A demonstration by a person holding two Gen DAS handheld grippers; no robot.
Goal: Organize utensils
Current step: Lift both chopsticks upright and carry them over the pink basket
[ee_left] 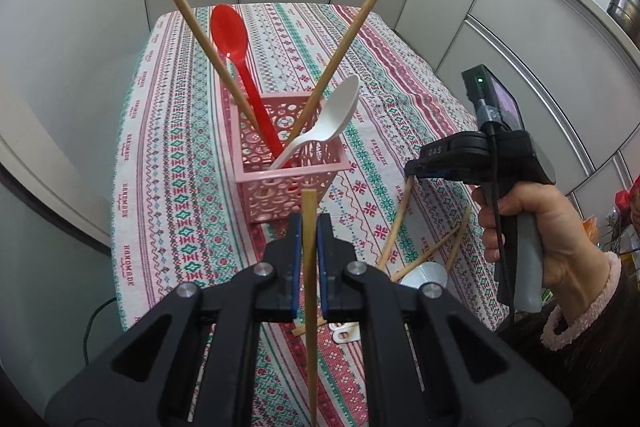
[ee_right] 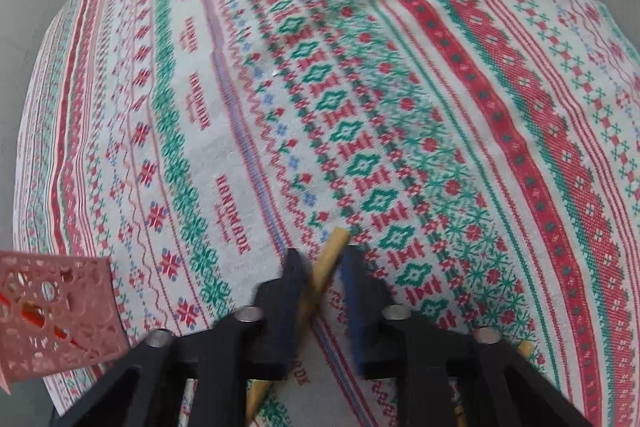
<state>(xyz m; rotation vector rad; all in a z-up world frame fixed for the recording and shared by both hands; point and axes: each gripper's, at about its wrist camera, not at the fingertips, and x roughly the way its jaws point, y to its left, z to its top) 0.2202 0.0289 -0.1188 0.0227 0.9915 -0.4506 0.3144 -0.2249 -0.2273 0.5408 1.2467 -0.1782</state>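
Matt wooden chopsticks (ee_left: 188, 23), glossy plastic spoons (ee_left: 229, 31) in a perforated plastic basket (ee_left: 280, 195) — on woven cloth (ee_left: 168, 147).

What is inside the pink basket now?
The pink basket holds a red spoon, a white spoon and two wooden chopsticks. Their lower ends are mostly hidden behind its patterned walls.

Pink basket (ee_right: 56, 311) cut off at frame edge, tablecloth (ee_right: 360, 87) motion-blurred.
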